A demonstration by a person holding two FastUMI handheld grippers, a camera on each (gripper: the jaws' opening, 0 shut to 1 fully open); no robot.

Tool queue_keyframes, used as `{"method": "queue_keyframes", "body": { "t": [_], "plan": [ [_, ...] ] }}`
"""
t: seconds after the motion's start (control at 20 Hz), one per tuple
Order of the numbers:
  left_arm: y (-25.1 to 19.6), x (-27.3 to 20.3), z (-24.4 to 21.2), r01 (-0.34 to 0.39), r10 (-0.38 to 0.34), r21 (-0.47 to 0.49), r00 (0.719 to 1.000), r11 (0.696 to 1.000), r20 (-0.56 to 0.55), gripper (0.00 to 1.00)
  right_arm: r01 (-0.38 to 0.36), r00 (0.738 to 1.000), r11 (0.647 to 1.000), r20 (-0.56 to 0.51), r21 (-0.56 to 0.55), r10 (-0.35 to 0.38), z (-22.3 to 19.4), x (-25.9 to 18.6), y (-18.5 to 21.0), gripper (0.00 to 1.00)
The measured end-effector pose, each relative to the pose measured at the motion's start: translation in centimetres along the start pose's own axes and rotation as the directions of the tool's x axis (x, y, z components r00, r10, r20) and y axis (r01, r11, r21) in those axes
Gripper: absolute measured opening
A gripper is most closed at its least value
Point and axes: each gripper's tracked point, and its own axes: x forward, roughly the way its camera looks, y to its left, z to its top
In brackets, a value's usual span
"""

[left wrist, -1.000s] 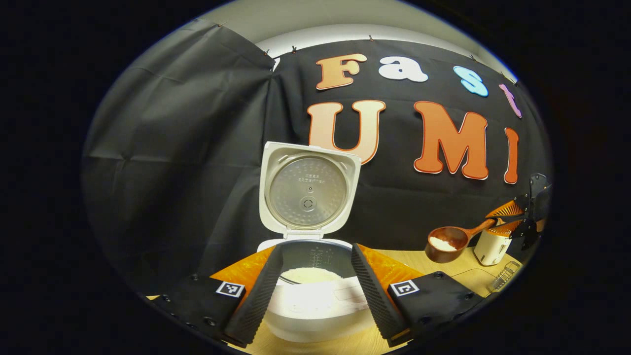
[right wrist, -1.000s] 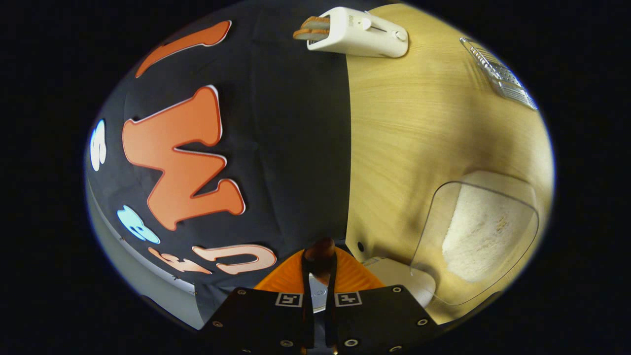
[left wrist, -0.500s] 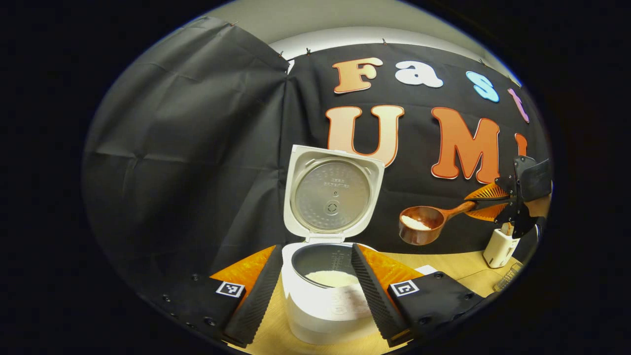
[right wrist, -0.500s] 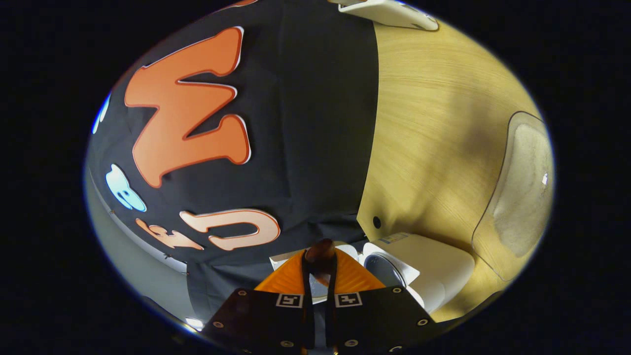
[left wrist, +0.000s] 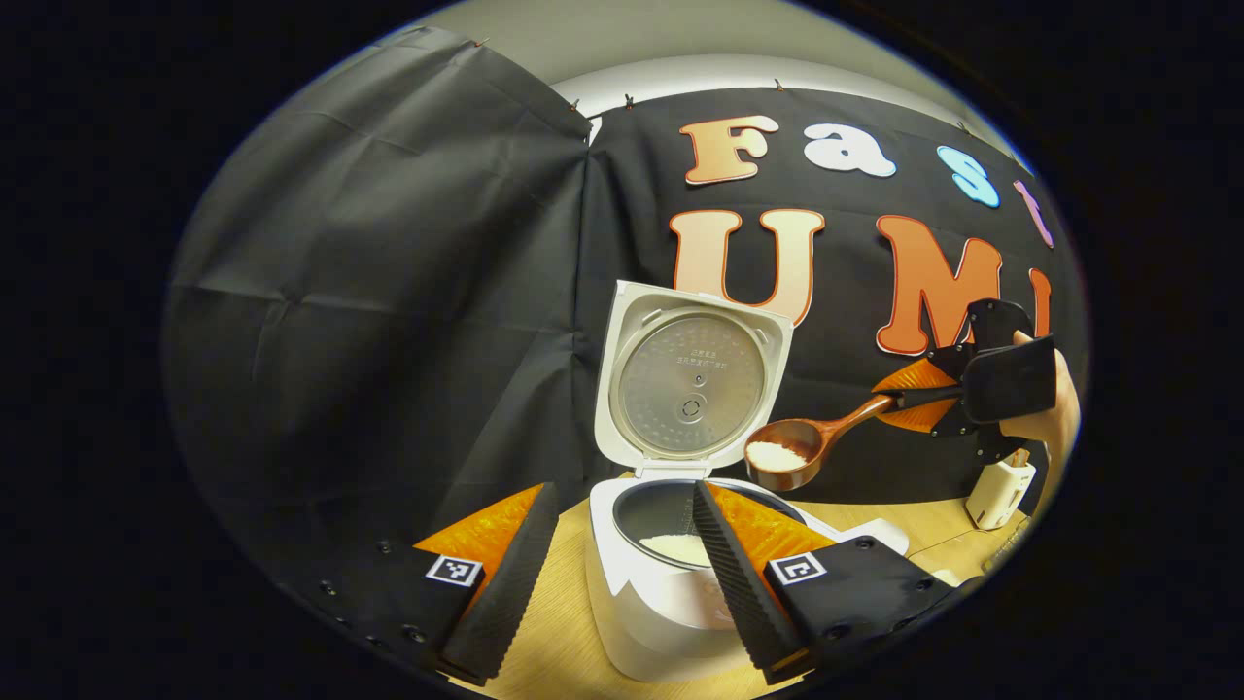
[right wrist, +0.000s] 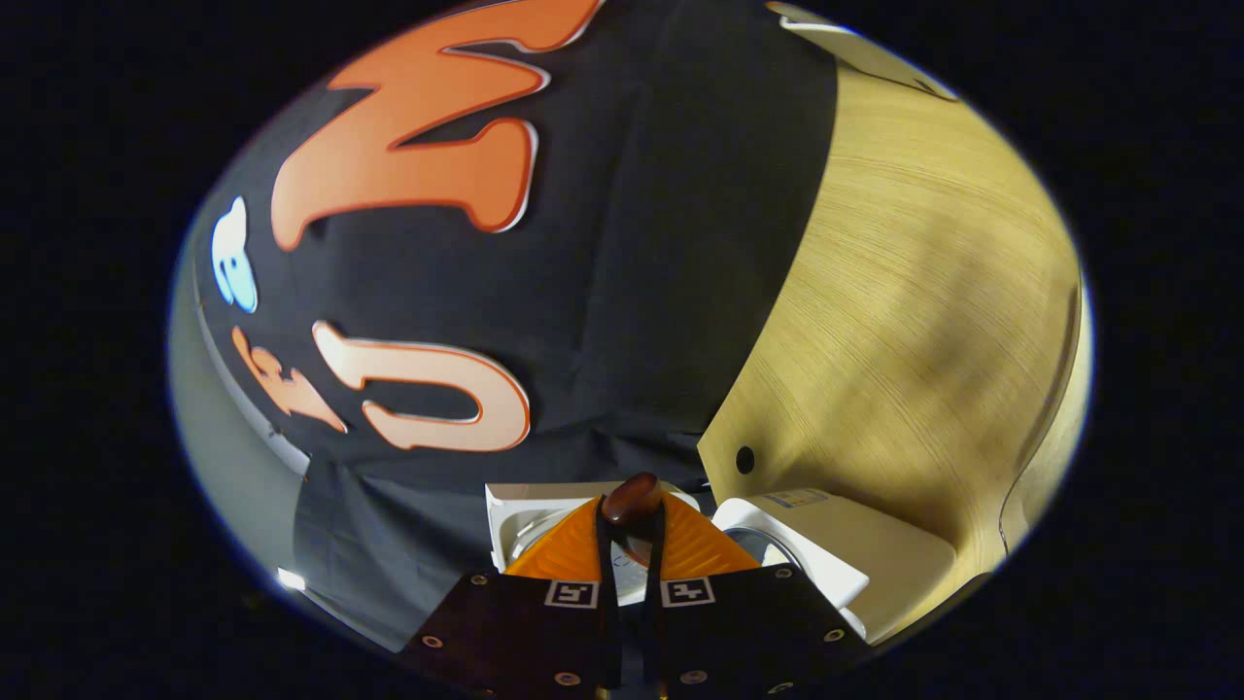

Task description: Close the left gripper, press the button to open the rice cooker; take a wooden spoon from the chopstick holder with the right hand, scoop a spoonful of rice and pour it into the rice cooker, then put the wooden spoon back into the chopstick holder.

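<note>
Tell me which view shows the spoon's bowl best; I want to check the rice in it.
The left gripper view: the spoon is side-on beside the open lid, rice plain in its bowl, the right gripper holding its handle. The right gripper view has just a dark stub of the spoon between shut fingers.

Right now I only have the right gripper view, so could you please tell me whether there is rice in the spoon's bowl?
Observer: Yes. The left gripper view shows a white heap of rice in the bowl of the wooden spoon.
Operator: Thank you. Where is the bowl relative to the cooker?
Observer: It hangs level beside the raised lid, seemingly above the right edge of the rice cooker. I cannot judge its depth.
Operator: Is the left gripper in the way?
Observer: The left gripper is open, low in front of the cooker and apart from the spoon.
</note>
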Motion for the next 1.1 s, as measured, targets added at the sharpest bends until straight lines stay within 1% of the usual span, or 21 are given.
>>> {"method": "queue_keyframes", "body": {
  "t": [0.05,0.1,0.15,0.25,0.3,0.4,0.45,0.55,0.6,0.65,0.75,0.9,1.0,1.1],
  "plan": [
    [0.0,0.2,-0.3,-0.001,0.001,-0.002,1.000,1.000,-0.005,0.92,-0.008,1.000,0.999,-0.003,-0.044,0.008,-0.6,0.7,0.4,0.09],
    [0.2,0.1,-0.5,0.000,0.000,-0.005,1.000,1.000,-0.012,0.89,-0.022,1.000,0.995,-0.013,-0.094,0.021,-1.3,1.1,0.9,0.09],
    [0.3,0.3,-0.7,0.000,0.000,-0.009,1.000,1.000,-0.018,0.92,-0.038,0.999,0.988,-0.022,-0.147,0.035,-2.0,1.5,1.3,0.09],
    [0.3,0.2,-0.7,-0.002,0.002,-0.018,1.000,1.000,-0.021,0.89,-0.069,0.997,0.966,-0.045,-0.251,0.059,-3.8,2.0,2.0,0.08],
    [0.4,0.2,-0.7,-0.006,0.005,-0.021,1.000,1.000,-0.022,0.92,-0.084,0.996,0.949,-0.058,-0.305,0.069,-4.6,2.0,2.3,0.08],
    [0.5,0.3,-0.9,-0.015,0.015,-0.020,1.000,1.000,-0.022,0.89,-0.113,0.992,0.902,-0.091,-0.418,0.082,-6.4,2.4,2.5,0.08],
    [0.5,0.3,-0.8,-0.018,0.018,-0.019,1.000,1.000,-0.023,0.92,-0.123,0.990,0.883,-0.121,-0.453,0.076,-7.3,2.6,2.1,0.08],
    [0.4,0.2,-0.7,-0.017,0.016,-0.021,1.000,1.000,-0.019,0.90,-0.144,0.984,0.850,-0.162,-0.507,0.070,-8.6,2.7,1.8,0.08],
    [0.4,0.1,-0.6,-0.013,0.013,-0.020,1.000,1.000,-0.015,0.90,-0.155,0.983,0.827,-0.165,-0.541,0.076,-9.0,2.9,1.9,0.09],
    [0.4,0.1,-0.6,-0.015,0.015,-0.017,1.000,1.000,-0.012,0.91,-0.164,0.983,0.803,-0.159,-0.573,0.087,-9.2,2.8,2.0,0.08],
    [0.5,0.1,-0.6,-0.018,0.018,-0.010,1.000,1.000,-0.008,0.90,-0.170,0.985,0.738,-0.133,-0.653,0.110,-9.0,2.9,2.3,0.08],
    [0.5,0.3,-0.5,-0.030,0.030,0.002,1.000,1.000,-0.004,0.90,-0.190,0.980,0.620,-0.112,-0.761,0.163,-8.6,2.1,3.1,0.09],
    [0.5,0.2,-0.6,-0.027,0.027,0.008,1.000,1.000,-0.003,0.91,-0.213,0.973,0.555,-0.121,-0.804,0.198,-8.7,1.5,3.7,0.09],
    [0.5,0.2,-0.6,-0.026,0.026,0.018,1.000,1.000,0.000,0.91,-0.232,0.964,0.480,-0.135,-0.846,0.228,-9.4,0.9,4.4,0.08]
  ]
}}
